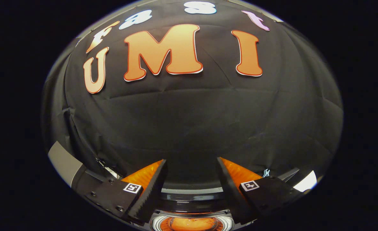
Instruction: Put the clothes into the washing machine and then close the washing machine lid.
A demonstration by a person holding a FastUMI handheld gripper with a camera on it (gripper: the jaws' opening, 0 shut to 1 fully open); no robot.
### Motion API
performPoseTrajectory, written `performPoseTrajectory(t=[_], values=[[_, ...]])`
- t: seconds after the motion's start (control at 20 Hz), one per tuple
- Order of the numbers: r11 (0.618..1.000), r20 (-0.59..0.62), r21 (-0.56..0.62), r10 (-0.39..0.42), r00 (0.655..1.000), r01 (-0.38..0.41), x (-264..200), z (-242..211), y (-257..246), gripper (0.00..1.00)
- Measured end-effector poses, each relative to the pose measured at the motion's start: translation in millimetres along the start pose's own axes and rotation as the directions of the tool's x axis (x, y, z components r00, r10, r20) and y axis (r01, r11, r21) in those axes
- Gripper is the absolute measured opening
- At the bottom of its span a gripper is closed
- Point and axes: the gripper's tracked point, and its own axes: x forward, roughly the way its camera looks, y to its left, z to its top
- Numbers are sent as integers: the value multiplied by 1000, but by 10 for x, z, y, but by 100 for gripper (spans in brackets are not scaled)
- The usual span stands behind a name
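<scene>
Gripper [192, 168] hanging over the washer, holding nothing

Fingers spread apart with only air between them; washer [192, 221] sits right below, something orange in its round opening, black wall [189, 122] beyond.

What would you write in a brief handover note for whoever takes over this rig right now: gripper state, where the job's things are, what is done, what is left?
Gripper: open, fingers apart, nothing between them, pointing at the black cloth wall.
Washing machine: directly below the fingers; its round drum opening shows between them, with something orange inside, too cropped to tell if it is clothing.
Done: cannot confirm that clothes are loaded.
Left: check the drum, load any clothes remaining, close the lid.
</scene>
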Motion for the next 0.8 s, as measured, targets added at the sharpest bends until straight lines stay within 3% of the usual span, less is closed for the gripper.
performPoseTrajectory(t=[0.8], values=[[1000,56,-5,-6,998,7,-838,-388,44,97]])
